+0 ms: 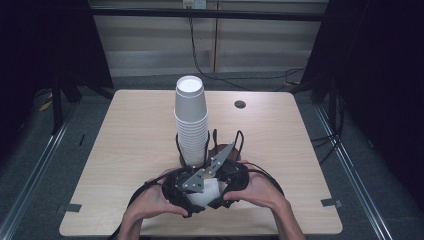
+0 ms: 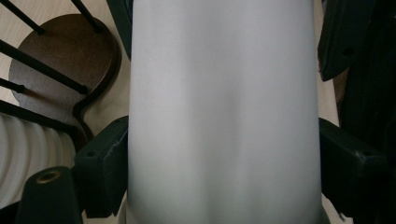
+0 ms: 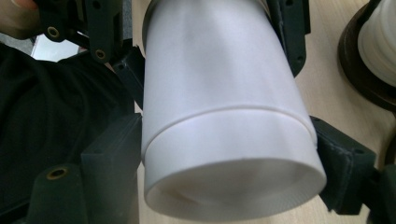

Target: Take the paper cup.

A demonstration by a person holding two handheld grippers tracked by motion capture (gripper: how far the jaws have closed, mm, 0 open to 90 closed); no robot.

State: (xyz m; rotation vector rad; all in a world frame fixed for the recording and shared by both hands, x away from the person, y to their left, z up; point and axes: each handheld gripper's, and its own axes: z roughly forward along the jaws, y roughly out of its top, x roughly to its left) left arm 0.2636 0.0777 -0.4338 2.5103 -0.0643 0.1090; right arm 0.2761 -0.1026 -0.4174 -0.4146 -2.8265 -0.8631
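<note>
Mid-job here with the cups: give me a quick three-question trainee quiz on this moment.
1. True or false: the white cup between the two grippers lies on its side, not upright.
2. Which jaws flank the cup's rim end? A: left gripper; B: right gripper; C: neither.
3. What does the tall cup stack stand in?

Key
1. True: in the high view the cup is level between both hands, near the table's front edge.
2. B: the right gripper view looks at the open mouth.
3. A dark round-based wire holder, behind the grippers.
</note>
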